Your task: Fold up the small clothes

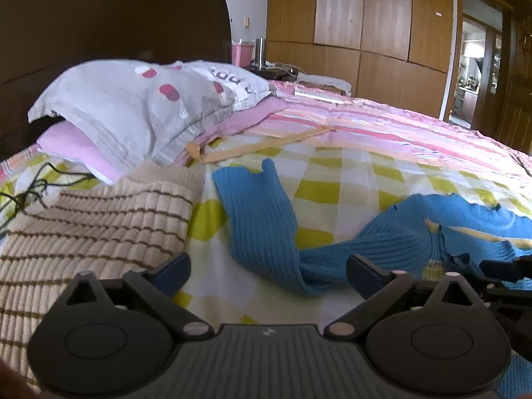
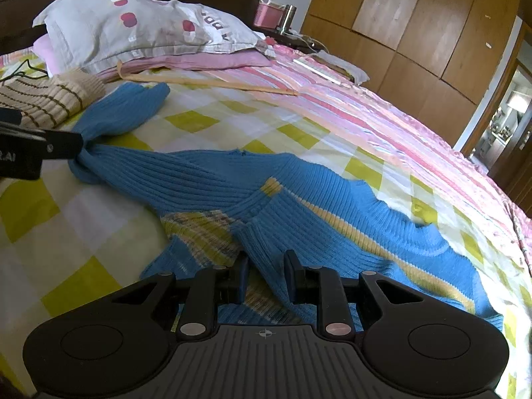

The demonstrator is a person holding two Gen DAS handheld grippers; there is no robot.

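Note:
A blue ribbed knit sweater (image 2: 299, 199) with a yellow stripe lies spread on the checked bedsheet; it also shows in the left wrist view (image 1: 262, 219). My left gripper (image 1: 267, 267) is open, its fingers on either side of the sweater's sleeve. In the right wrist view the left gripper's fingertip (image 2: 63, 144) touches the bunched sleeve at the bend. My right gripper (image 2: 266, 274) is nearly closed on a fold of the sweater near its collar.
A folded beige striped sweater (image 1: 86, 229) lies to the left. Pillows (image 1: 133, 106) sit at the headboard. A wooden hanger (image 2: 212, 83) lies on the bed. A black cable (image 1: 30, 186) lies at far left. Wardrobes (image 1: 365, 16) stand behind.

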